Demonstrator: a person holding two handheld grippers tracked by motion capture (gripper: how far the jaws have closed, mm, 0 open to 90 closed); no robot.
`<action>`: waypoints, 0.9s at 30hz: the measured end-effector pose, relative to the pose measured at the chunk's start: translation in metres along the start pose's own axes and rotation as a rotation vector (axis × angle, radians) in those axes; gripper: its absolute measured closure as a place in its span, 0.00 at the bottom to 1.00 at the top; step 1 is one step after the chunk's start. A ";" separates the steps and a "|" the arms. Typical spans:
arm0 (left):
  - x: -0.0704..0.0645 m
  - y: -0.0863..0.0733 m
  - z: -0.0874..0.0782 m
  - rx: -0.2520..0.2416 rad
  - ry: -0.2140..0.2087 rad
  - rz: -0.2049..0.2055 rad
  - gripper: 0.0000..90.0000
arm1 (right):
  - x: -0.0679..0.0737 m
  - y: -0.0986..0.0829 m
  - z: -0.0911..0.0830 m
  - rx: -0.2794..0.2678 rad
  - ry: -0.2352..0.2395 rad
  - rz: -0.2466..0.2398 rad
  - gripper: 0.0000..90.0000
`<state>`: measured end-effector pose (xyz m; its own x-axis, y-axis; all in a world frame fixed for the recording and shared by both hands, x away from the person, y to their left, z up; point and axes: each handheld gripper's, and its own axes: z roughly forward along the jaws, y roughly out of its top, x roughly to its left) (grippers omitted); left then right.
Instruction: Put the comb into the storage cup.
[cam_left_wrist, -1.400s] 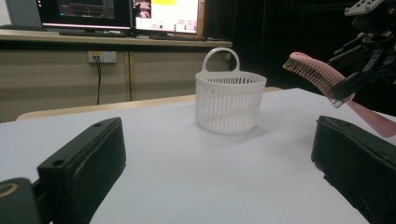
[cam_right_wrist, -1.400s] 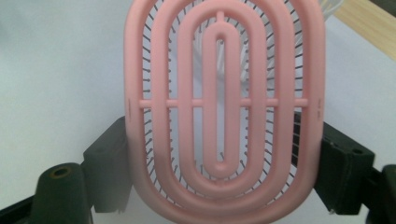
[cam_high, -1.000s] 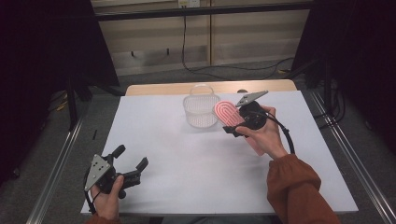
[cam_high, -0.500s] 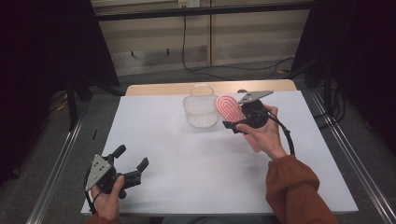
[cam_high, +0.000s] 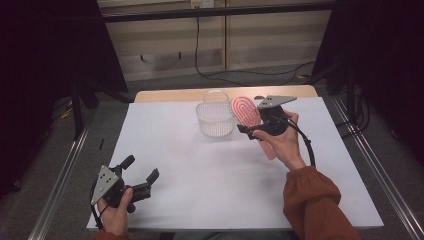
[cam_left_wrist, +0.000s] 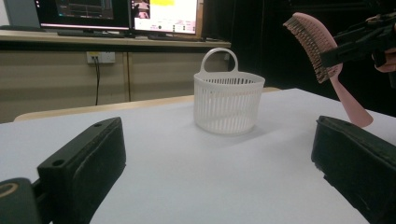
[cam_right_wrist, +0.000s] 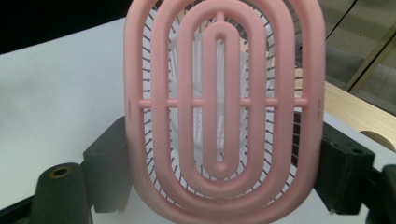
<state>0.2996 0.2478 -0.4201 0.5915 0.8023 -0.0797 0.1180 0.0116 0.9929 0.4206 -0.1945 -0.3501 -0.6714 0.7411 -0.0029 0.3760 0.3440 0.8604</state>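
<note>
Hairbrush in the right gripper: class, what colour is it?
Pink hairbrush; the right gripper view shows it best.

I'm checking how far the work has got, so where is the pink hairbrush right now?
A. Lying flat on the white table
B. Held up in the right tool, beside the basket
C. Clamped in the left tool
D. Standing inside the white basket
B: the right tool grips the pink hairbrush by its head, raised just right of the white basket, handle hanging toward the table.
</note>
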 end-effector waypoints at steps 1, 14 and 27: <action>0.000 0.000 0.000 0.000 -0.001 -0.001 0.03 | 0.000 0.000 -0.001 -0.006 0.003 0.002 0.22; -0.001 0.000 0.000 -0.003 -0.001 -0.001 0.03 | 0.000 0.004 -0.004 -0.082 -0.008 0.010 0.22; -0.001 0.000 0.000 -0.005 -0.006 -0.009 0.03 | 0.002 0.013 -0.001 -0.126 -0.011 0.008 0.22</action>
<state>0.2986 0.2467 -0.4198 0.5952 0.7987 -0.0889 0.1196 0.0214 0.9926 0.4231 -0.1889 -0.3382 -0.6614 0.7500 -0.0005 0.2980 0.2635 0.9175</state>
